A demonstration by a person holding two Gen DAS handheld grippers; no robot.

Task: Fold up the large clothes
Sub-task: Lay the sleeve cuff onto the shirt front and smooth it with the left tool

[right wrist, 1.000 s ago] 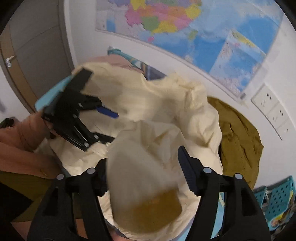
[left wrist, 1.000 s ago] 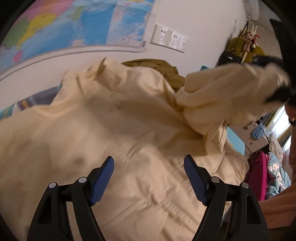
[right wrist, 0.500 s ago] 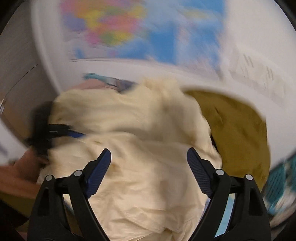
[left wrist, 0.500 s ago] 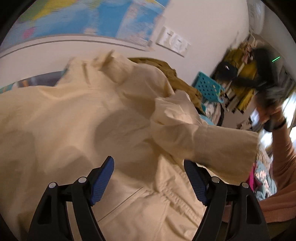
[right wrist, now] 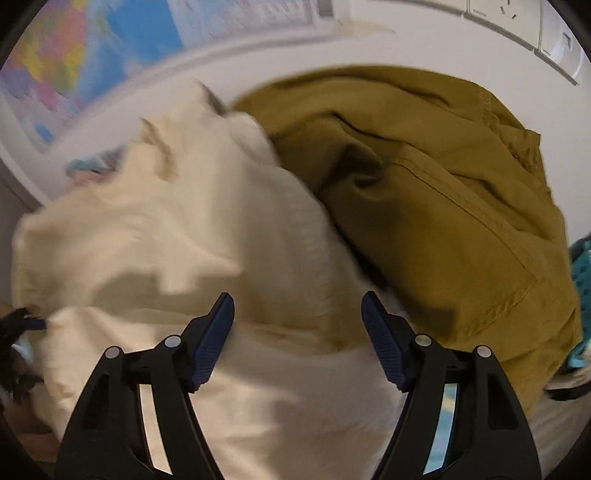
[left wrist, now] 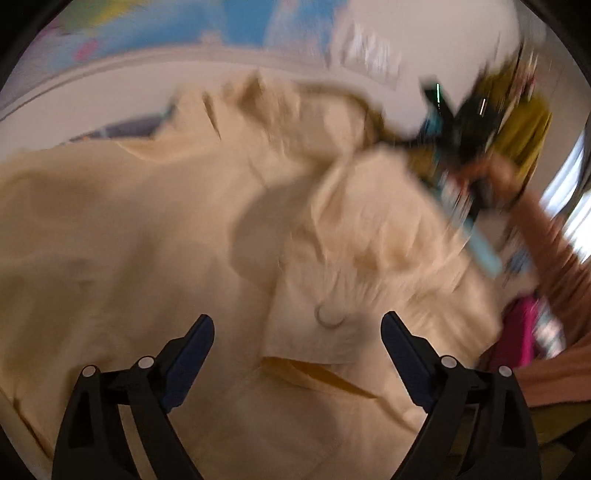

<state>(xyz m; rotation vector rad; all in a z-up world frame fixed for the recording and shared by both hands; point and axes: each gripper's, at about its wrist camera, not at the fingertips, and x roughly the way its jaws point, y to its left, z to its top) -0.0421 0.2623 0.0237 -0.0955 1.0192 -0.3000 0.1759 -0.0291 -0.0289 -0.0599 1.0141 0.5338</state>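
A large cream jacket (left wrist: pixel 155 236) lies spread out and fills the left wrist view; a sleeve lies folded across its front, with a round snap (left wrist: pixel 330 315) on a flap. My left gripper (left wrist: pixel 297 330) is open and empty just above the cloth. My right gripper (right wrist: pixel 297 314) is open and empty over the jacket's right side (right wrist: pixel 155 236). The right gripper also shows, blurred, in the left wrist view (left wrist: pixel 461 147) at the upper right, held by a hand.
An olive-brown garment (right wrist: pixel 443 192) lies bunched to the right of the jacket against the wall. A world map (right wrist: pixel 92 48) and white wall sockets (right wrist: pixel 517 18) are behind. A teal basket (right wrist: pixel 581 266) sits at the far right. A pink item (left wrist: pixel 521 332) is at the right.
The right gripper let go of the sleeve, which now lies across the jacket's front, and swung right toward the olive garment. The left gripper stayed open and moved forward over the cloth.
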